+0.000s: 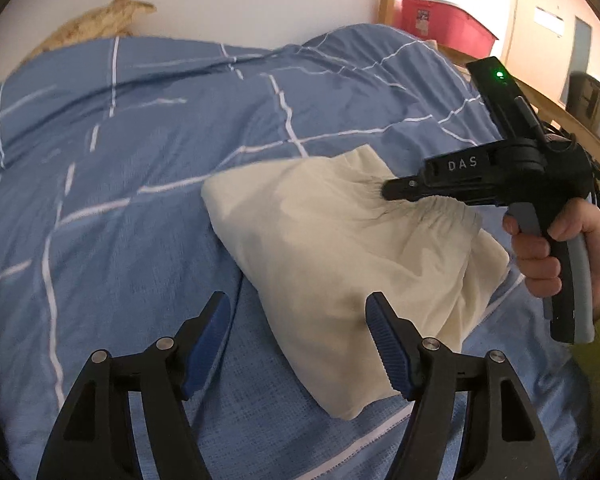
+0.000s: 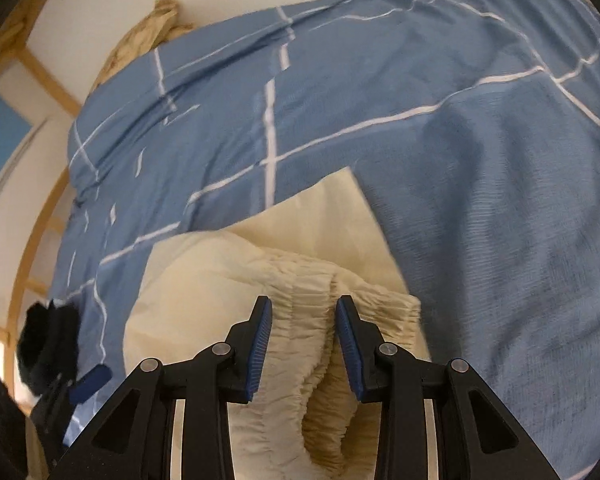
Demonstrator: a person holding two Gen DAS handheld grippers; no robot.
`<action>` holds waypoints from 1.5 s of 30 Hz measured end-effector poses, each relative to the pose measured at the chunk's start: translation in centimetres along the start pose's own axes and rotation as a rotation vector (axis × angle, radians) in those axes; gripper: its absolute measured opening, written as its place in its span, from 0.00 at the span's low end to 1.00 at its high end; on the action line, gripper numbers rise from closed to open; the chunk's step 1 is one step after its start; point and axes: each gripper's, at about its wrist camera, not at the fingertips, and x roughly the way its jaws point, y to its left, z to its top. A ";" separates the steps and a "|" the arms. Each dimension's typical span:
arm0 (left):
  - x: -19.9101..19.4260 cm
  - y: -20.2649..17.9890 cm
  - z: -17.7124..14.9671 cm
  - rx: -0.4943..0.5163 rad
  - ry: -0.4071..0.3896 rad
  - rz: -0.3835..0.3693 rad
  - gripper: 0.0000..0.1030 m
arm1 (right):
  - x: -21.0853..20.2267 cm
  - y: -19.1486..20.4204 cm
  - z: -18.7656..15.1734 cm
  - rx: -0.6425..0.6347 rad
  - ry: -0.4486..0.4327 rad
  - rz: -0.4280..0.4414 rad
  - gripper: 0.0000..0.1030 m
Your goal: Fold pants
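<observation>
We see the cream pants [image 1: 340, 264] lying folded into a compact bundle on the blue checked duvet [image 1: 120, 160], elastic waistband [image 2: 300, 320] uppermost. Our left gripper [image 1: 298, 344] hangs over the bundle's near edge, fingers spread wide and holding nothing. Our right gripper [image 2: 304, 340] sits at the waistband with its blue pads [image 2: 260, 344] parted, waistband fabric between them, unclamped.

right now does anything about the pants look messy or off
The cream pants lie as a puffy, lopsided bundle on the blue duvet, edges not squared. The gathered waistband bunches up between the open right gripper fingers.
</observation>
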 end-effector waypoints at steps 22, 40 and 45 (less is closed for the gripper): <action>2.0 -0.7 -0.8 0.022 0.066 -0.025 0.67 | -6.3 -2.9 -3.1 0.101 -0.222 -0.193 0.39; 0.4 -0.5 -0.4 0.051 0.021 0.030 0.67 | -7.0 -3.4 -8.3 0.381 -0.205 0.031 0.50; 0.6 -0.4 -0.4 0.032 0.025 0.033 0.67 | -6.7 -3.1 -8.0 0.381 -0.218 0.053 0.50</action>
